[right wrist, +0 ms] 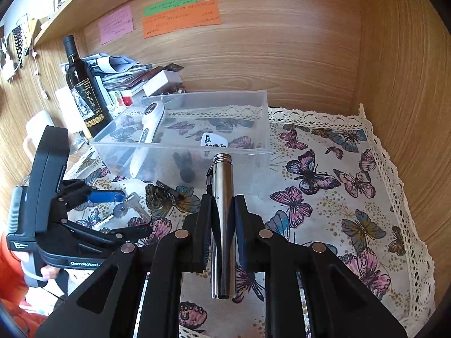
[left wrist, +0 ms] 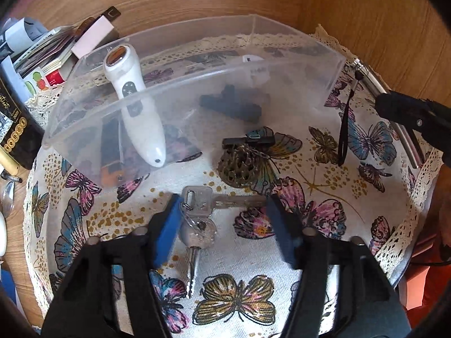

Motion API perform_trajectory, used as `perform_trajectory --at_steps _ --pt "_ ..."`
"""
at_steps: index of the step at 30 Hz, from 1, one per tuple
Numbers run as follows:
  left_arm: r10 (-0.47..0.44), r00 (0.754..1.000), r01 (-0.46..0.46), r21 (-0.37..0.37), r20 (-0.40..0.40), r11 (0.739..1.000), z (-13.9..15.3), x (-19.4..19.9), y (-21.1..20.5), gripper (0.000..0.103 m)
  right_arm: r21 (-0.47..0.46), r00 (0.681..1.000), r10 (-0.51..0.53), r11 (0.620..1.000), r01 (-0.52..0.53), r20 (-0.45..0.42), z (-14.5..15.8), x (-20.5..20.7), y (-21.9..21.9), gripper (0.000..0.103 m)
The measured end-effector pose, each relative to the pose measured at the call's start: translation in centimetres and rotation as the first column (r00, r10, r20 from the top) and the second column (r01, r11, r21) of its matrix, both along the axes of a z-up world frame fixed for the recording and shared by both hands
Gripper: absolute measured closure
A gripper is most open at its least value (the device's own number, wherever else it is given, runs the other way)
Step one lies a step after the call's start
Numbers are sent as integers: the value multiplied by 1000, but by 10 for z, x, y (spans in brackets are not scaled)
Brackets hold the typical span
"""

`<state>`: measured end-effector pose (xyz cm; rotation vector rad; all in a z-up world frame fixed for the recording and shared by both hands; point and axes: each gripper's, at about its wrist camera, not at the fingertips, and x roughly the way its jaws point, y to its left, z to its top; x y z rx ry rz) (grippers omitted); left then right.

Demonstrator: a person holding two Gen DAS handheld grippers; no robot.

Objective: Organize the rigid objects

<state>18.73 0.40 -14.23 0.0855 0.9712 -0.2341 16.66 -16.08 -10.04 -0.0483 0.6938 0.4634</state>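
My left gripper (left wrist: 222,205) is open, its blue pads either side of a bunch of silver keys (left wrist: 203,211) lying on the butterfly cloth. My right gripper (right wrist: 224,205) is shut on a silver metal flashlight (right wrist: 222,211) with a black wrist strap, held above the cloth; it also shows in the left wrist view (left wrist: 375,84). A clear plastic bin (left wrist: 197,84) stands behind, holding a white handheld device (left wrist: 135,104), a black object (left wrist: 231,104) and a small white item (right wrist: 212,140). A perforated bronze ornament (left wrist: 239,163) lies on the cloth in front of the bin.
A dark wine bottle (right wrist: 84,93) and a stack of books and boxes (right wrist: 132,81) stand left of the bin. Wooden walls (right wrist: 394,84) close the back and right. The lace-edged butterfly cloth (right wrist: 352,197) covers the surface. The left gripper (right wrist: 112,197) shows in the right wrist view.
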Motion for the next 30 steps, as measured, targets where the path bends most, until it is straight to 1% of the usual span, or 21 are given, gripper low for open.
perform_trajectory --at_steps 1,4,7,11,12,15,21,24,30 --pt "9 1000 -9 -3 3 1000 1 0 1 73 1 1000 0 1000 0 1 0 0 0 89" --pt "30 1000 -30 -35 -3 999 3 0 9 72 6 1000 0 1000 0 5 1 1 0 89" --pt "42 999 -42 -24 11 999 3 -5 10 73 13 1000 0 1000 0 10 3 1 1 89" --pt "46 998 -45 -35 36 998 8 -15 16 73 19 1000 3 1000 -4 18 5 1 3 89" --pt "45 998 -44 -36 41 998 10 -17 17 83 18 1000 4 1000 -4 20 5 0 4 89" --pt "54 997 -51 -61 57 997 17 -27 26 83 14 1000 8 1000 -8 25 6 0 5 89" --pt "77 992 -71 -64 102 995 31 -40 34 83 18 1000 7 1000 -7 26 6 1 4 89" --pt "89 986 -81 -64 140 995 42 -46 35 83 21 999 6 1000 -6 33 9 1 4 89" --pt "113 968 -93 -100 223 991 70 -52 44 83 40 997 -1 999 -2 73 23 3 4 89"
